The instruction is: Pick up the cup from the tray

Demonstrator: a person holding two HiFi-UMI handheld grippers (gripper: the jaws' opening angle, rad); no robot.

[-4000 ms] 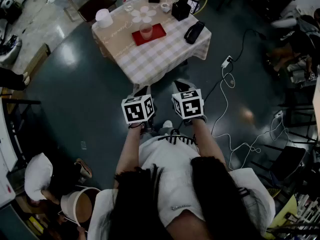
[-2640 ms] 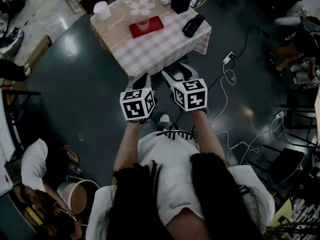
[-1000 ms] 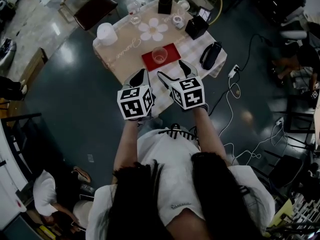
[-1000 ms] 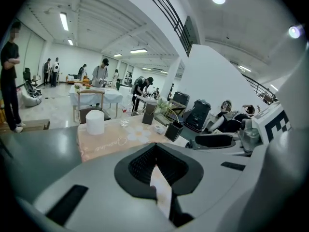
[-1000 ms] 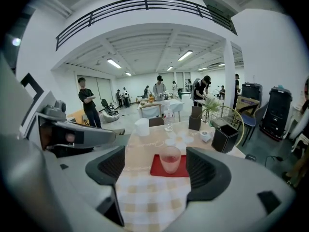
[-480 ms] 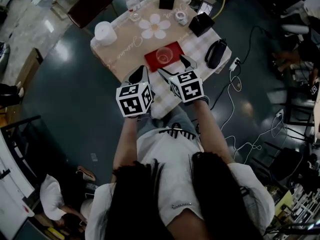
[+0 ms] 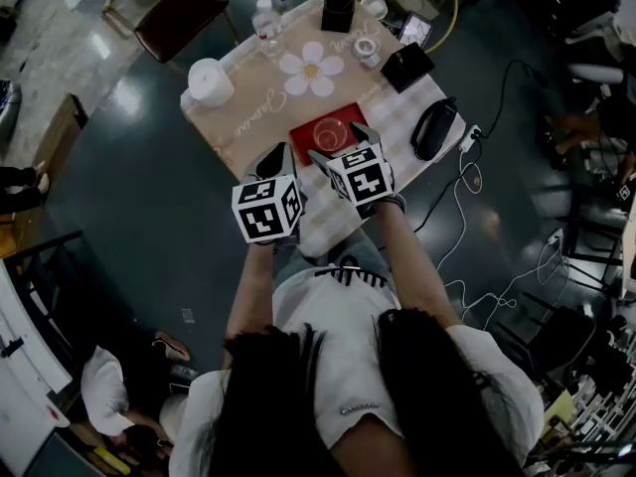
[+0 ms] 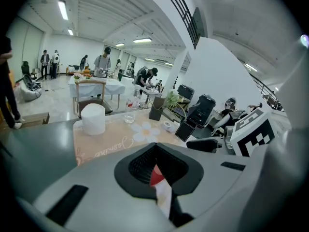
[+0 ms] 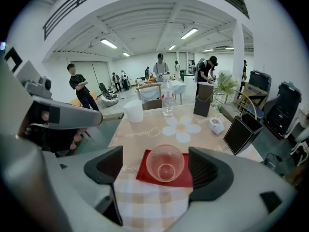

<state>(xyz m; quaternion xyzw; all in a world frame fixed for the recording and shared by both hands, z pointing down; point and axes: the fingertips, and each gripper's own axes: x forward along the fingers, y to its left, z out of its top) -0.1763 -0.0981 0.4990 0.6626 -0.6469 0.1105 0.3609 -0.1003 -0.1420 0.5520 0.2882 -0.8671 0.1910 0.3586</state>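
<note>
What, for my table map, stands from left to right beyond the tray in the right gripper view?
white roll → bottle → dark holder → black box

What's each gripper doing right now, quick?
Left gripper: closed, holding nothing.
Right gripper: open, its jaws have just been opening; the clear round cup on the red tray sits ahead between them, not gripped.
</note>
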